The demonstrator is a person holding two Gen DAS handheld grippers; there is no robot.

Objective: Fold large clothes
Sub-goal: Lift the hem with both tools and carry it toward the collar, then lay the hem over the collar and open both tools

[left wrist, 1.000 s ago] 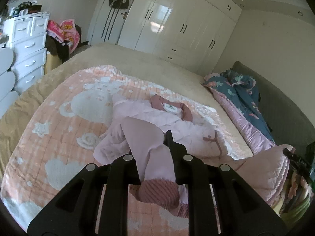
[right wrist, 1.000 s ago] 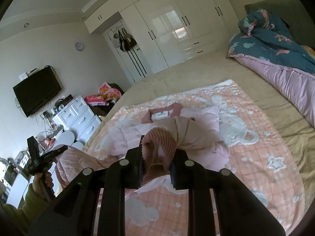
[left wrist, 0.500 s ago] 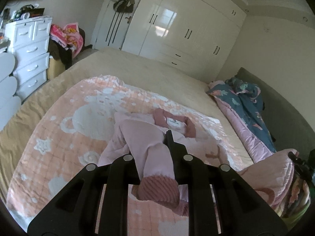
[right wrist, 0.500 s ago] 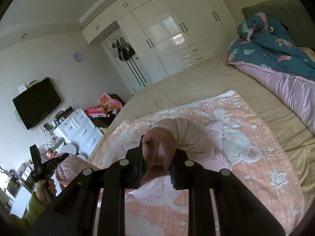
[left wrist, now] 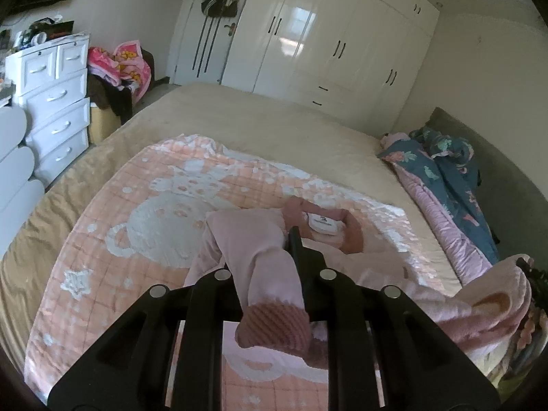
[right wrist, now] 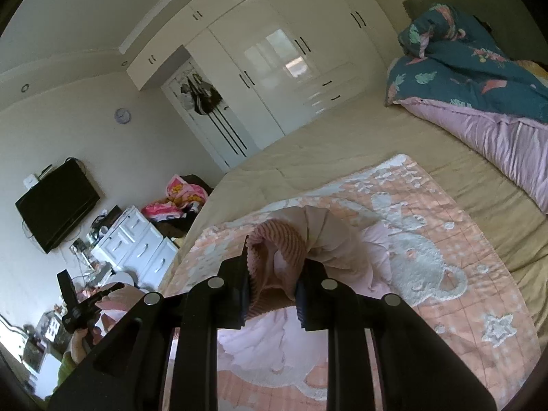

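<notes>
A pale pink sweatshirt (left wrist: 359, 263) with a darker ribbed collar (left wrist: 342, 236) lies on a peach blanket (left wrist: 137, 239) on the bed. My left gripper (left wrist: 270, 274) is shut on one sleeve (left wrist: 253, 257); its ribbed cuff (left wrist: 274, 325) hangs toward the camera. My right gripper (right wrist: 274, 270) is shut on the other sleeve's ribbed cuff (right wrist: 277, 250), lifted above the garment body (right wrist: 267, 339). The left gripper also shows in the right wrist view (right wrist: 82, 304) at far left.
A beige bedspread (left wrist: 257, 126) covers the bed. A teal and lilac duvet (left wrist: 441, 185) lies along the headboard side. White drawers (left wrist: 54, 102) stand left of the bed, white wardrobes (left wrist: 325, 41) beyond it. A TV (right wrist: 58, 205) hangs on the wall.
Both grippers have lifted and carried their sleeves toward the collar end of the sweatshirt. The sleeves now arch over the garment body, which is more hidden behind them.
</notes>
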